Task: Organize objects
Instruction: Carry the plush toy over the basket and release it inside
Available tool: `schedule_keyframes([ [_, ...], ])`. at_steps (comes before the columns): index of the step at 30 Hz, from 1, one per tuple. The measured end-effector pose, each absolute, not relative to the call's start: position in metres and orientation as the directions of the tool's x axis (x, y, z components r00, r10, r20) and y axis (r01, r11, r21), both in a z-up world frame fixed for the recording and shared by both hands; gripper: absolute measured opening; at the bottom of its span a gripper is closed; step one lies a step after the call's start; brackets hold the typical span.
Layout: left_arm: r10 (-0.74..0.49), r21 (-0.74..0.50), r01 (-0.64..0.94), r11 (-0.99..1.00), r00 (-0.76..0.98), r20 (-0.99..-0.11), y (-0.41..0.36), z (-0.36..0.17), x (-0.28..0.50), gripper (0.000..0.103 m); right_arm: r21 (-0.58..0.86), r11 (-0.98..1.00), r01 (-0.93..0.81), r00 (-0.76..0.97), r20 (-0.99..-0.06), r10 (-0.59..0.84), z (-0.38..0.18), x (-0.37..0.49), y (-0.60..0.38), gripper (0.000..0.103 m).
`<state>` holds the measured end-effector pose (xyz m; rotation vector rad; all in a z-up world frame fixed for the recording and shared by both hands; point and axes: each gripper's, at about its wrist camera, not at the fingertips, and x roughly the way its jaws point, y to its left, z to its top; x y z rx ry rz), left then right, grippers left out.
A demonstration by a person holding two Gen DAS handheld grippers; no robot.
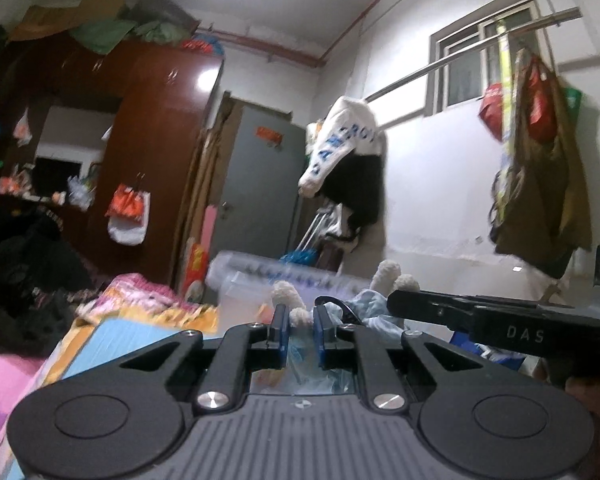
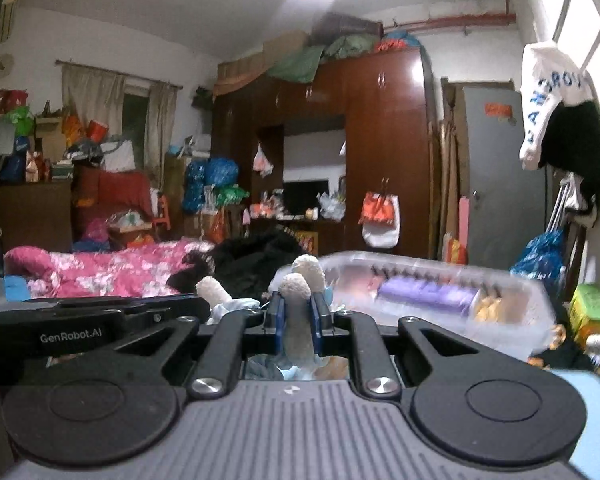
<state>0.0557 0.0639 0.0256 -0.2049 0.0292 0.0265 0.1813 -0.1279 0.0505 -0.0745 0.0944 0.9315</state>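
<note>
We see the plush toy (image 2: 298,304) between the fingers of the right hand-held gripper (image 2: 298,326). Behind it lies the plastic box (image 2: 440,296), the bed (image 2: 112,268) to its left, the wardrobe (image 2: 380,140) far behind.

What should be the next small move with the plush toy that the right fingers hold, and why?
Probably carry the plush toy a little forward and right, toward the clear plastic storage box. The right gripper is shut on one cream limb of the toy, and the box stands just behind it. The left gripper seems to hold nothing firmly, its fingers a little apart around the toy's light blue cloth, so it need not move.
</note>
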Motion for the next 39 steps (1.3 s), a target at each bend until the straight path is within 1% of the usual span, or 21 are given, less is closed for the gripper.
schedule_keyframes([
  [7,-0.026,-0.175,0.024,0.984,1.0,-0.005,0.056,0.087,0.098,0.015,-0.016,0.644,-0.765,0.642,-0.095,0.76,0.097,0.219,-0.123,0.015],
  [11,-0.011,-0.148,0.007,0.989,1.0,-0.026,0.058,0.115,0.133,0.016,0.022,0.67,-0.742,0.664,-0.113,0.739,0.107,0.249,-0.107,0.015],
  [13,0.009,-0.138,-0.015,0.99,0.999,-0.042,0.064,0.125,0.15,0.015,0.046,0.672,-0.739,0.662,-0.136,0.737,0.1,0.264,-0.1,0.015],
  [17,0.064,-0.136,-0.076,0.988,0.994,-0.093,0.081,0.125,0.183,0.015,0.07,0.686,-0.724,0.66,-0.217,0.719,0.077,0.297,-0.067,0.015],
  [20,0.08,-0.125,-0.097,0.987,0.988,-0.135,0.095,0.116,0.206,0.015,0.046,0.702,-0.711,0.674,-0.243,0.698,0.064,0.307,-0.05,0.015],
  [23,0.105,-0.103,-0.124,0.987,0.98,-0.17,0.103,0.11,0.227,0.015,0.053,0.708,-0.704,0.676,-0.255,0.691,0.058,0.315,-0.039,0.015],
  [26,0.125,-0.094,-0.143,0.985,0.977,-0.17,0.107,0.108,0.231,0.015,0.052,0.704,-0.708,0.675,-0.244,0.697,0.054,0.317,-0.037,0.015],
  [28,0.126,-0.096,-0.143,0.985,0.978,-0.165,0.107,0.108,0.231,0.016,0.026,0.718,-0.695,0.689,-0.262,0.676,0.052,0.316,-0.037,0.015],
  [29,0.119,-0.095,-0.137,0.986,0.977,-0.174,0.107,0.107,0.232,0.017,0.021,0.721,-0.692,0.69,-0.273,0.67,0.051,0.315,-0.037,0.017],
  [30,0.109,-0.085,-0.128,0.988,0.974,-0.198,0.106,0.106,0.237,0.018,0.03,0.721,-0.692,0.686,-0.284,0.67,0.05,0.315,-0.04,0.02],
  [31,0.106,-0.064,-0.123,0.99,0.971,-0.216,0.105,0.102,0.24,0.023,0.038,0.727,-0.685,0.689,-0.291,0.664,0.051,0.315,-0.043,0.025],
  [33,0.133,-0.027,-0.142,0.989,0.967,-0.217,0.102,0.098,0.239,0.036,0.035,0.743,-0.668,0.706,-0.284,0.649,0.053,0.315,-0.05,0.034],
  [35,0.148,-0.028,-0.158,0.987,0.966,-0.211,0.103,0.098,0.233,0.06,0.055,0.752,-0.657,0.713,-0.281,0.643,0.057,0.309,-0.069,0.066],
  [36,0.146,-0.039,-0.156,0.987,0.969,-0.198,0.105,0.1,0.224,0.066,0.075,0.739,-0.669,0.702,-0.261,0.662,0.059,0.305,-0.081,0.074],
  [37,0.145,-0.045,-0.156,0.987,0.973,-0.179,0.105,0.102,0.215,0.077,0.097,0.718,-0.69,0.687,-0.228,0.69,0.06,0.296,-0.099,0.091],
  [38,0.15,-0.049,-0.159,0.986,0.977,-0.15,0.104,0.104,0.201,0.084,0.114,0.714,-0.69,0.687,-0.205,0.697,0.062,0.29,-0.112,0.1],
  [39,0.151,-0.055,-0.16,0.986,0.98,-0.13,0.102,0.104,0.191,0.086,0.14,0.712,-0.688,0.689,-0.185,0.701,0.063,0.284,-0.127,0.102],
])
